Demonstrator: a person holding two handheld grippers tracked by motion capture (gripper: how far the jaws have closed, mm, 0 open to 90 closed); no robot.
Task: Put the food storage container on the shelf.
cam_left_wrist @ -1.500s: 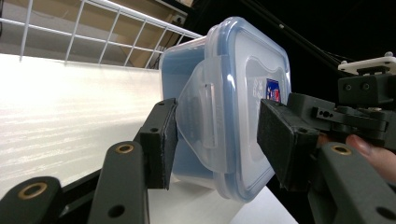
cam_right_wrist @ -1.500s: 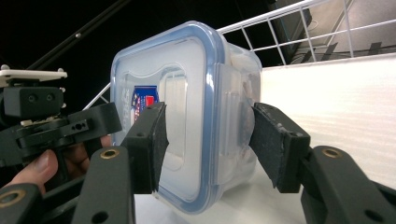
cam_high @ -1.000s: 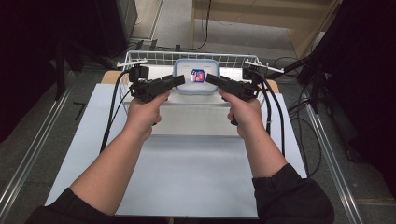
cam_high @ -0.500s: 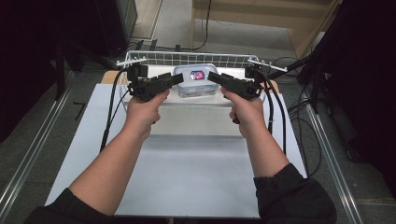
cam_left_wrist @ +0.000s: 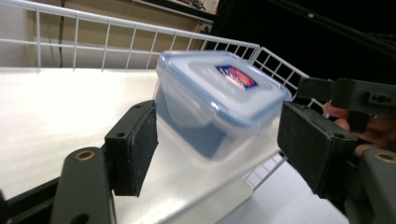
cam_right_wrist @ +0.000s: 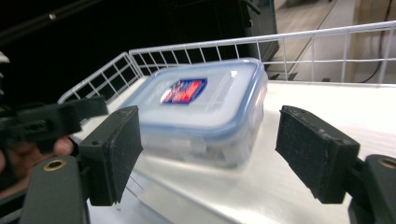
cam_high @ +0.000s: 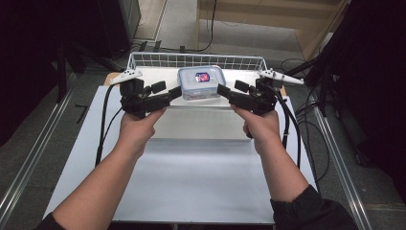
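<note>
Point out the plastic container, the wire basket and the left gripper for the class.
plastic container (cam_high: pixel 201 81), high view, on its lid.
wire basket (cam_high: pixel 191 60), high view, on its far wall.
left gripper (cam_high: pixel 178 92), high view, between its fingertips.

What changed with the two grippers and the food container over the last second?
Both grippers, left gripper and right gripper, let go of the lidded plastic container; their jaws have just been opening and have drawn apart from its sides. The container was set down in the wire tray. Its lid stayed on.
</note>
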